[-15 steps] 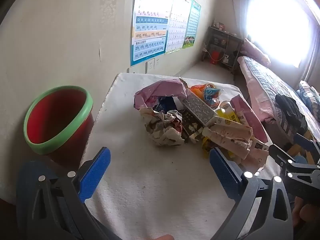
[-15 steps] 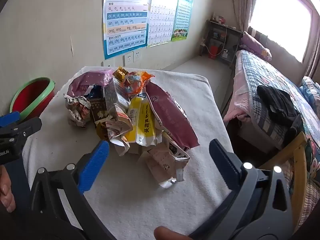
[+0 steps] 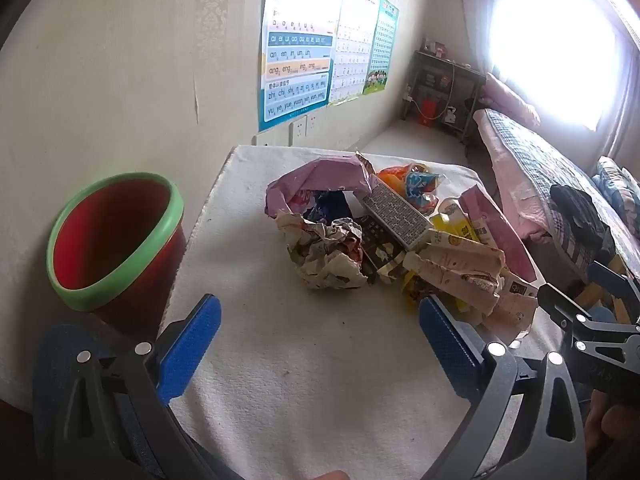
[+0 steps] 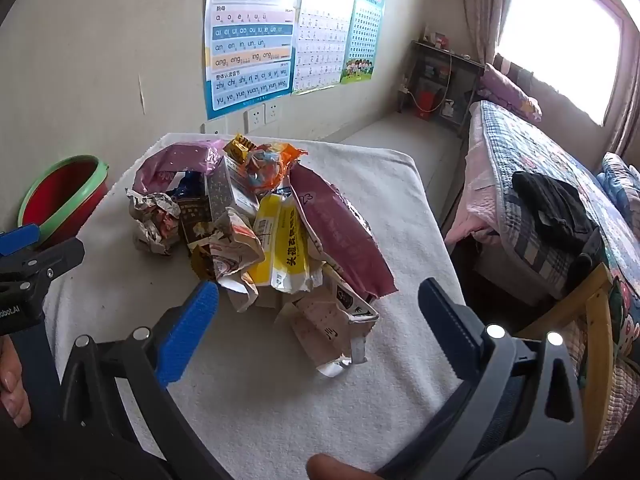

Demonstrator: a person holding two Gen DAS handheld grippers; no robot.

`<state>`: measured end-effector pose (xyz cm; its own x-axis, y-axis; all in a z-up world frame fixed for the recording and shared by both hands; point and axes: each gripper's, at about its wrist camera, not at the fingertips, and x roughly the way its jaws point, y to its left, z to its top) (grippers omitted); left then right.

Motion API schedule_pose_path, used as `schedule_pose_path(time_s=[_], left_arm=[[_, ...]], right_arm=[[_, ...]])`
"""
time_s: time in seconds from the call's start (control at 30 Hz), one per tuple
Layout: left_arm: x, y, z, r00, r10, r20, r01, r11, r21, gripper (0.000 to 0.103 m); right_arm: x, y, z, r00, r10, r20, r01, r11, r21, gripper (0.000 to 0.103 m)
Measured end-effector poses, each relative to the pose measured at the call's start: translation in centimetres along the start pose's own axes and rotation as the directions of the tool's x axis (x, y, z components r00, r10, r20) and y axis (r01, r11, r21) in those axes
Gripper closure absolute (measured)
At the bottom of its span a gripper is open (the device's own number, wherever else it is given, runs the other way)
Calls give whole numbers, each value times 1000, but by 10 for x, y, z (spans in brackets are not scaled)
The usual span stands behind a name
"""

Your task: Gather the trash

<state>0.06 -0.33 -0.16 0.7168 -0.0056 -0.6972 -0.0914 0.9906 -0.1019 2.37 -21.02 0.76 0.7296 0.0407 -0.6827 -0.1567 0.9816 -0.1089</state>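
Both spread and empty, left hand-held gripper [image 3: 320,344] and right hand-held gripper [image 4: 318,320] face trash pile [image 4: 256,232]; loose wrappers may slip before bin [image 3: 116,240] at 9 o'clock.

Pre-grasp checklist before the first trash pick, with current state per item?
1. Left gripper open and holding nothing: ok.
2. Right gripper open and holding nothing: ok.
3. Red bin with green rim upright, mouth unobstructed, beside the table's left edge: ok.
4. Crumpled paper wad exposed at the near-left of the pile, nothing lying on it, straight ahead of the left gripper: ok.
5. Yellow packet free to lift: not ok, the maroon pouch overlaps its right edge.
6. Grippers apart from each other: ok; the right gripper shows at the far right of the left wrist view, away from the wad.
7. Bin contents: cannot tell; bottom hidden.
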Motion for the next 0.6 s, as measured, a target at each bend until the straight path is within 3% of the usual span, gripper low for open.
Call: schedule_pose_path(time_s=[0.6], left_arm=[[0, 2, 1, 1000, 0, -4, 0, 1000, -6, 8]], right_arm=[[2, 1, 1, 1000, -4, 0, 4, 1000, -1, 4]])
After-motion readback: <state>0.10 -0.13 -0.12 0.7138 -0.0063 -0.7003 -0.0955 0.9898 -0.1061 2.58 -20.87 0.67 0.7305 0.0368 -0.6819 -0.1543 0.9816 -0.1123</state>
